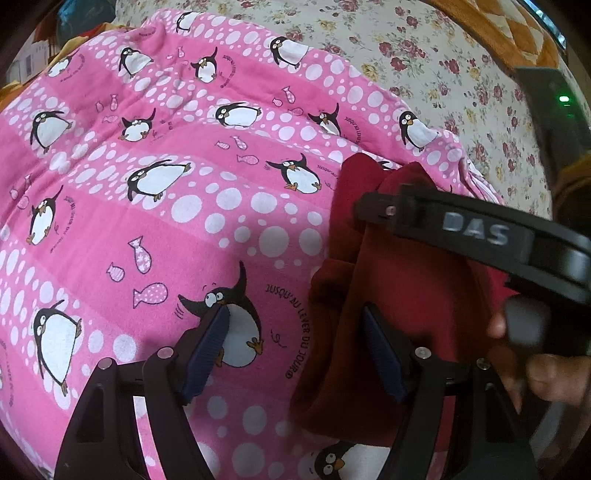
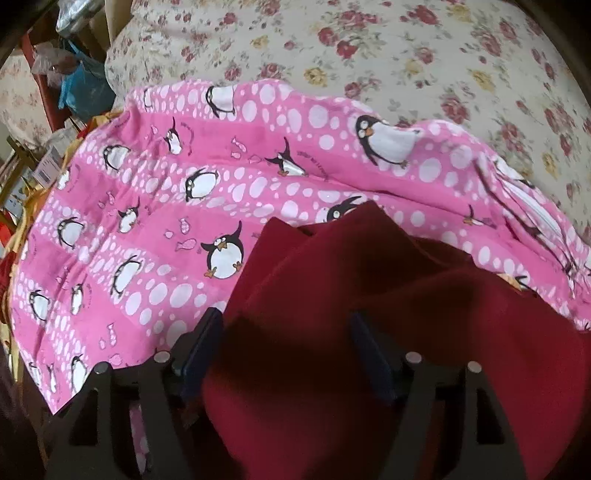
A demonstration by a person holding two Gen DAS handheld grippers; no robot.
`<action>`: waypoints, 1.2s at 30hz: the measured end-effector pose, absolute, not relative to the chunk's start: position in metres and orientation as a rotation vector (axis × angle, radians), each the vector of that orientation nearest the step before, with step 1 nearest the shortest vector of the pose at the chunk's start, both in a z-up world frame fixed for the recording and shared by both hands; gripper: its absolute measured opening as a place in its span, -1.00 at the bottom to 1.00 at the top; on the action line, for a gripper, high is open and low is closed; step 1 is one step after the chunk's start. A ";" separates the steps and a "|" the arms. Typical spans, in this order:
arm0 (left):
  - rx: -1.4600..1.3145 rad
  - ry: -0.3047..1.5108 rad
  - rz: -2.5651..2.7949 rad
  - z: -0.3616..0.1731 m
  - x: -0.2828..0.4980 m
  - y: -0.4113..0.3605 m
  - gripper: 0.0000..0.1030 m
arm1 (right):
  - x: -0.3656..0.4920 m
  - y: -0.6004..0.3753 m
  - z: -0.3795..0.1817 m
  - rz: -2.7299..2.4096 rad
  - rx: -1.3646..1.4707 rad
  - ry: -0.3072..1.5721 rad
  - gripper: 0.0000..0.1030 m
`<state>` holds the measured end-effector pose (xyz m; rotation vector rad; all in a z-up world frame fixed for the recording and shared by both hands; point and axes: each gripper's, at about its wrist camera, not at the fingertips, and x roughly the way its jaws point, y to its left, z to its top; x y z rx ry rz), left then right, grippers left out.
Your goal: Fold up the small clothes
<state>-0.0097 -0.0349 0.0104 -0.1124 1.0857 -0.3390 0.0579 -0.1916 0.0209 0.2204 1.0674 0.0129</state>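
A dark red garment [image 1: 373,295] lies bunched on a pink penguin-print cloth [image 1: 147,184]. My left gripper [image 1: 295,347] is open; its right finger [image 1: 384,354] lies over the red garment's left part and its left finger [image 1: 207,354] is over the pink cloth. In the right wrist view the red garment [image 2: 332,295] fills the lower middle. My right gripper [image 2: 288,354] is open, and the red fabric lies between and over its blue pads [image 2: 199,347]. The right gripper's black body [image 1: 480,236] crosses the red garment in the left wrist view.
The pink cloth [image 2: 166,203] lies on a floral bedspread [image 2: 406,55]. A hand [image 1: 546,373] holds the right gripper's handle. Clutter and a blue bag [image 2: 85,88] stand at the far left beyond the bed. An orange patterned item [image 1: 498,26] lies at the top right.
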 end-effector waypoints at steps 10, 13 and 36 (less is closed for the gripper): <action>-0.130 1.073 -0.338 0.009 -0.008 -0.036 0.09 | 0.071 -0.185 0.006 -0.014 0.166 1.085 0.49; -0.135 1.071 -0.340 0.009 -0.007 -0.035 0.09 | 0.074 -0.185 0.005 -0.010 0.162 1.097 0.49; -0.167 1.066 -0.471 0.017 0.010 -0.057 0.09 | 0.037 -0.217 0.049 0.089 0.234 1.000 -0.66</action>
